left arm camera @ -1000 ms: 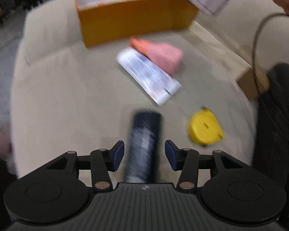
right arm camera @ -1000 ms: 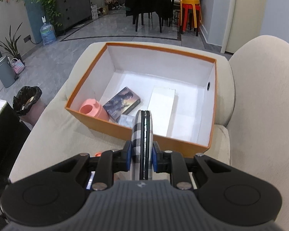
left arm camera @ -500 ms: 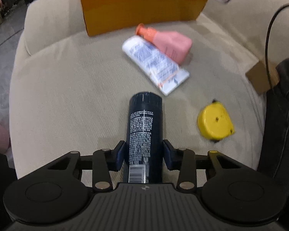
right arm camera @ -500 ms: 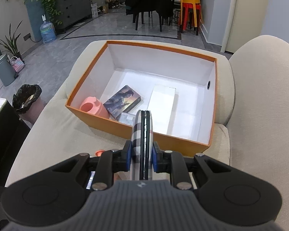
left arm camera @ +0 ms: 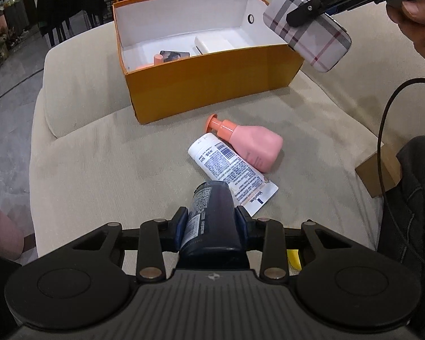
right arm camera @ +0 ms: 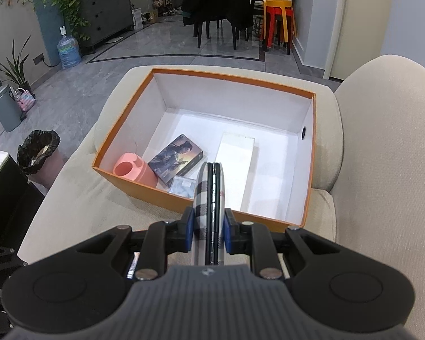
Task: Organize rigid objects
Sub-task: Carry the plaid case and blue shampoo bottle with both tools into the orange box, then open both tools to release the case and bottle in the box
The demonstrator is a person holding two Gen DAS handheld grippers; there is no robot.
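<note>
My left gripper (left arm camera: 212,223) is shut on a dark blue spray can (left arm camera: 211,218) and holds it above the beige sofa seat (left arm camera: 99,170). An orange box (left arm camera: 212,79) with white inside stands at the far end of the seat. My right gripper (right arm camera: 208,223) is shut on a plaid glasses case (right arm camera: 208,195) and holds it on edge over the box's near wall (right arm camera: 170,195); the case also shows in the left wrist view (left arm camera: 308,31). A pink pump bottle (left arm camera: 249,141) and a white tube (left arm camera: 232,170) lie on the seat.
Inside the box are a pink cup (right arm camera: 133,171), a picture card box (right arm camera: 175,158), a white box (right arm camera: 235,158) and a small clear packet (right arm camera: 182,185). A brown block (left arm camera: 379,170) and a black cable (left arm camera: 388,130) are at the right. The sofa back (right arm camera: 382,141) rises to the right.
My left gripper closed on the spray can and lifted it, tilting the view up toward the box. The yellow tape measure slipped nearly out of sight behind the gripper. My right gripper barely moved.
</note>
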